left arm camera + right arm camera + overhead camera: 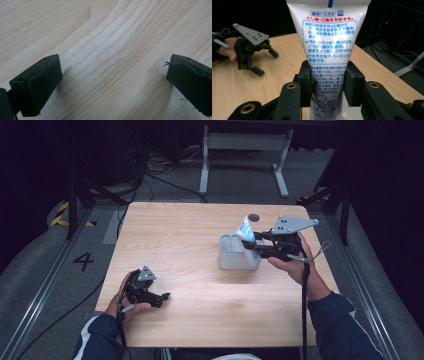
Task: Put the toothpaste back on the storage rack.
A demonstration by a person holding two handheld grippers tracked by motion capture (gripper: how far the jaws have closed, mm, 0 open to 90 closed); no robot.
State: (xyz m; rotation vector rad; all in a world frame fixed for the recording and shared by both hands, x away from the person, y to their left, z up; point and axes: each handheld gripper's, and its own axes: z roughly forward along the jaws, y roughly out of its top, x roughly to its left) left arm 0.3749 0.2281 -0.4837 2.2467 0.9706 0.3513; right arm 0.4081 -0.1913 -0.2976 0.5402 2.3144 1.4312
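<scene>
A lab or recording studio: a bare wooden desk (200, 270) stands alone on grey floor with black curtains all around, cables (150, 172) trailing at the far side, yellow-black hazard tape (62, 212) and a painted number 4 (83, 261) at left.

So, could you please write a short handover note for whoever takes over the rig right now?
Right gripper: shut on the white toothpaste tube, held upright over the grey container at the table's right half.
Left gripper: open, holding nothing, low over bare wooden table at front left.
Done: tube is grasped and at the container.
Left: whether it is going in or coming out cannot be told; complete that move and release.
</scene>
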